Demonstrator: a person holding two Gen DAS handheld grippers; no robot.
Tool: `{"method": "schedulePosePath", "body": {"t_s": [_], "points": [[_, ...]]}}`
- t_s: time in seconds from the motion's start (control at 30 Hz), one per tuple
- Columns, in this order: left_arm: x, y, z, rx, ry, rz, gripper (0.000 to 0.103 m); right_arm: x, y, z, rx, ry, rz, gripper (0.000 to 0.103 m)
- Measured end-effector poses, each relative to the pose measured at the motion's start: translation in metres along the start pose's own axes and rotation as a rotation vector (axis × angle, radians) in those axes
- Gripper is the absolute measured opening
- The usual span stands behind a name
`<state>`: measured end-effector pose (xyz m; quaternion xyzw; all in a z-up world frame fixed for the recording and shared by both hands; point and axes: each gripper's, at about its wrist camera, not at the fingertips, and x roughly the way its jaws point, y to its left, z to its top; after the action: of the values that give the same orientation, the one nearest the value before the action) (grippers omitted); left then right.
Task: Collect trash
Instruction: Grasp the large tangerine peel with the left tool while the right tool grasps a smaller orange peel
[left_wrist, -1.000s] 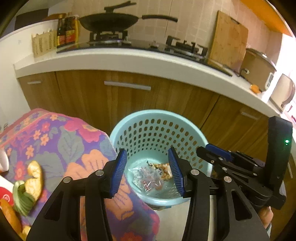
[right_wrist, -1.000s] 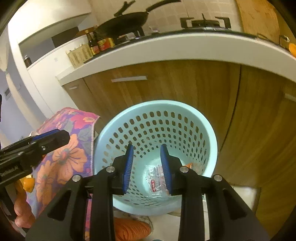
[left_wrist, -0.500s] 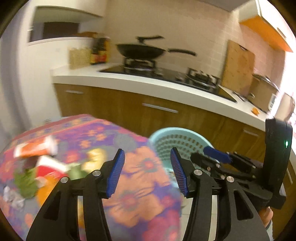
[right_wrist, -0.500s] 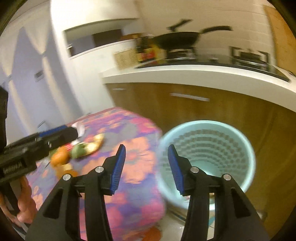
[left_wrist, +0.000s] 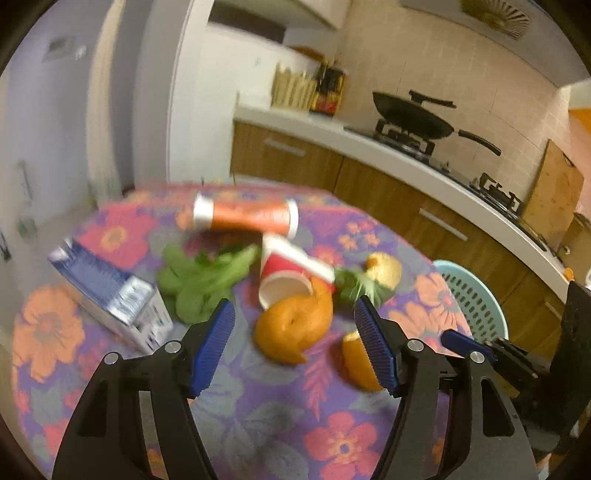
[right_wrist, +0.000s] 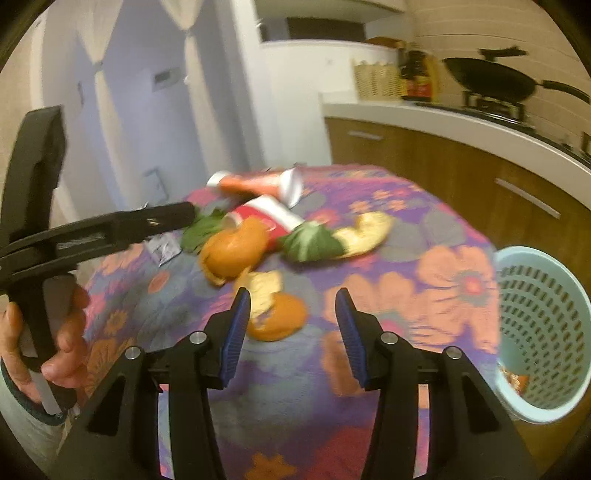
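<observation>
Trash lies on the flowered tablecloth (left_wrist: 332, 443): a big curled orange peel (left_wrist: 295, 328) (right_wrist: 232, 254), a smaller peel piece (left_wrist: 360, 363) (right_wrist: 277, 317), a tipped red paper cup (left_wrist: 291, 273) (right_wrist: 266, 218), an orange tube wrapper (left_wrist: 245, 216) (right_wrist: 255, 182), green leaves (left_wrist: 207, 277) (right_wrist: 310, 243) and a yellowish peel (left_wrist: 384, 267) (right_wrist: 369, 230). My left gripper (left_wrist: 295, 332) hovers over the big peel, jaws opening, gripping nothing. My right gripper (right_wrist: 293, 317) hangs above the smaller peel piece, jaws opening and empty. The light-blue basket (left_wrist: 472, 299) (right_wrist: 539, 332) stands right of the table.
A blue-and-white carton (left_wrist: 107, 295) lies at the table's left. A kitchen counter (left_wrist: 424, 166) with a black pan (left_wrist: 410, 114) runs behind. A person's hand (right_wrist: 62, 332) holds the left tool at the left of the right wrist view. The basket holds wrappers at its bottom.
Both grippers have swung left from above the basket to over the table's trash. Both pairs of jaws stand wider than before. The views are blurred by the motion.
</observation>
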<state>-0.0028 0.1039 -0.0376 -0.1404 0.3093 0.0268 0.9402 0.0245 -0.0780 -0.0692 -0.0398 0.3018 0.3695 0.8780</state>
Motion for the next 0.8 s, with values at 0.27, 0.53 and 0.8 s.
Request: {"method": "schedulePosePath", "body": {"t_s": [0.27, 0.53, 0.8], "points": [[0.051, 0.008, -0.001, -0.062, 0.149, -0.064, 0.066, 0.021, 0.013, -0.004, -0.041, 0.102, 0.018, 0.055], [0.069, 0.009, -0.001, -0.057, 0.173, -0.042, 0.063, 0.043, 0.018, -0.002, -0.052, 0.213, -0.014, 0.055], [0.065, 0.008, -0.008, -0.044, 0.171, -0.058, 0.039, 0.041, 0.015, -0.005, -0.034, 0.194, 0.078, 0.017]]}}
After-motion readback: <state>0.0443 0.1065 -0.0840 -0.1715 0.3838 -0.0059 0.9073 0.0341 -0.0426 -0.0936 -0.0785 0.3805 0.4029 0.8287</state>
